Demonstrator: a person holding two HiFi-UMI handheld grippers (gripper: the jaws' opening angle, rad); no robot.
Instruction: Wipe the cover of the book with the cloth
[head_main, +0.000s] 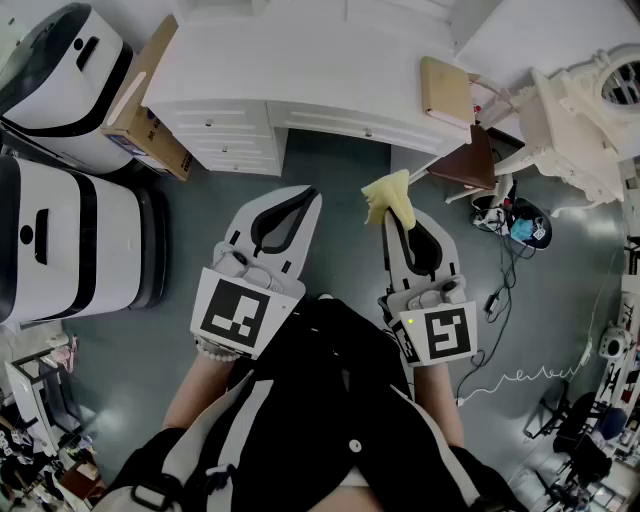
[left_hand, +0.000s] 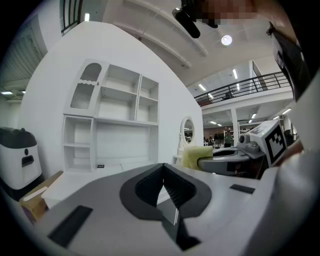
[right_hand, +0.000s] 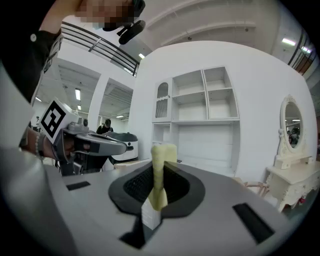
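Note:
A tan flat book (head_main: 446, 90) lies on the right end of the white desk (head_main: 300, 60), well ahead of both grippers. My right gripper (head_main: 408, 222) is held over the grey floor, shut on a yellow cloth (head_main: 390, 197) that sticks out past its tips. In the right gripper view the cloth (right_hand: 161, 172) stands upright, pinched between the jaws (right_hand: 157, 192). My left gripper (head_main: 288, 198) is beside it at the same height, shut with nothing in it (left_hand: 162, 187). From the left gripper view the cloth (left_hand: 196, 156) shows to the right. The book shows in neither gripper view.
A cardboard box (head_main: 150, 100) leans at the desk's left end. Two white-and-black machines (head_main: 70, 240) stand at the left. A brown chair seat (head_main: 465, 160), ornate white furniture (head_main: 580, 110) and floor cables (head_main: 510, 225) are at the right. White shelves (right_hand: 205, 115) rise behind the desk.

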